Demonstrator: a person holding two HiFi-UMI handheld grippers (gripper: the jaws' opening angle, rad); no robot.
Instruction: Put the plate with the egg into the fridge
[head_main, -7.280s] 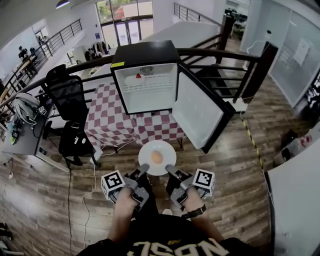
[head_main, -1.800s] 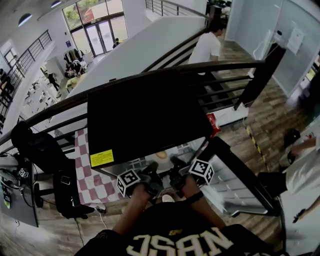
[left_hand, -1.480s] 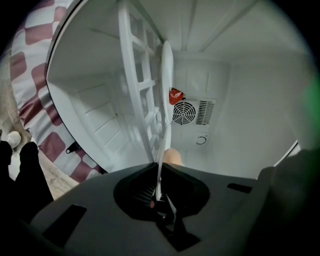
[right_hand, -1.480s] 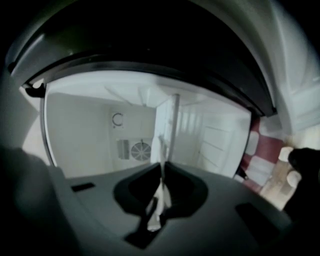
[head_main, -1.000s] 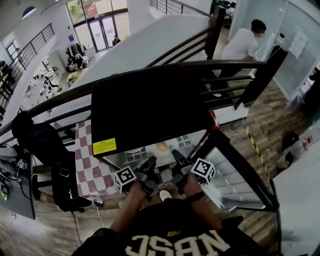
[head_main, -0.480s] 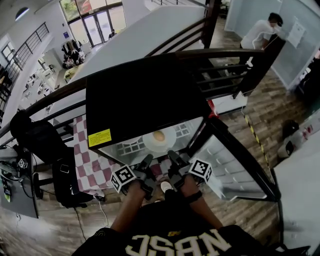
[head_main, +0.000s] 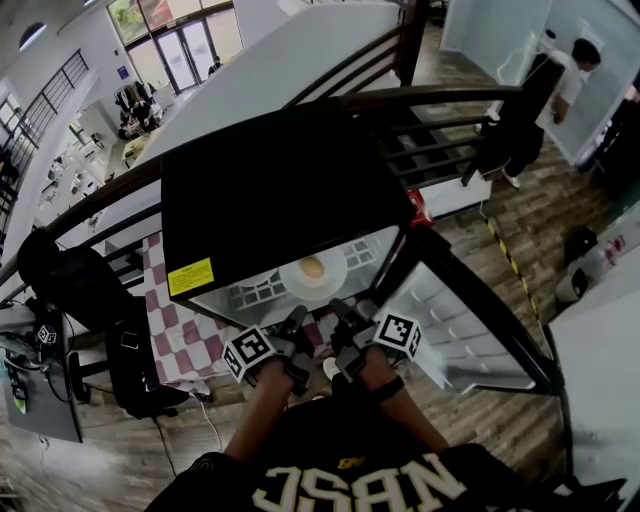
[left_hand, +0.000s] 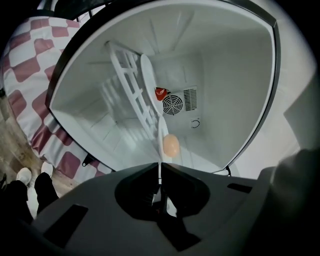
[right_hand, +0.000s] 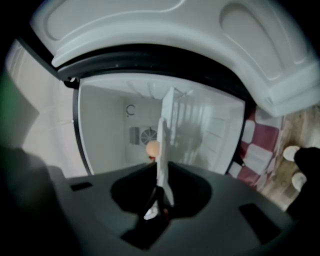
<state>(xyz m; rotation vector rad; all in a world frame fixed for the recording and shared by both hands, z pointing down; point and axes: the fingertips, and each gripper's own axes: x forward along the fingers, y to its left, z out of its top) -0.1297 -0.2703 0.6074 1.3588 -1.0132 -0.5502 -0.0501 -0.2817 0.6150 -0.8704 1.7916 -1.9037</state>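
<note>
A white plate (head_main: 327, 281) carrying a brown egg (head_main: 312, 267) sits inside the open black fridge (head_main: 270, 190), low in the head view's middle. My left gripper (head_main: 299, 318) and right gripper (head_main: 336, 308) reach in at the plate's near rim. In the left gripper view the plate (left_hand: 148, 80) stands edge-on with the egg (left_hand: 171, 145) beside it. Its rim runs down between the left gripper's (left_hand: 160, 175) jaws. The right gripper view shows the same plate (right_hand: 168, 115) and egg (right_hand: 152, 148), the rim inside the right gripper (right_hand: 161, 172). Both pairs of jaws have just been closing onto that rim.
The fridge door (head_main: 470, 310) hangs open to the right. A wire shelf (left_hand: 127, 85) and a round fan vent (left_hand: 174, 104) lie deeper inside. The fridge stands on a red-checked cloth (head_main: 165, 320). A black chair (head_main: 60, 280) is at left, a person (head_main: 575, 70) far right.
The plate with the egg went from in front of the fridge to inside it. Over the last second both grippers stayed at its near rim and their jaws narrowed.
</note>
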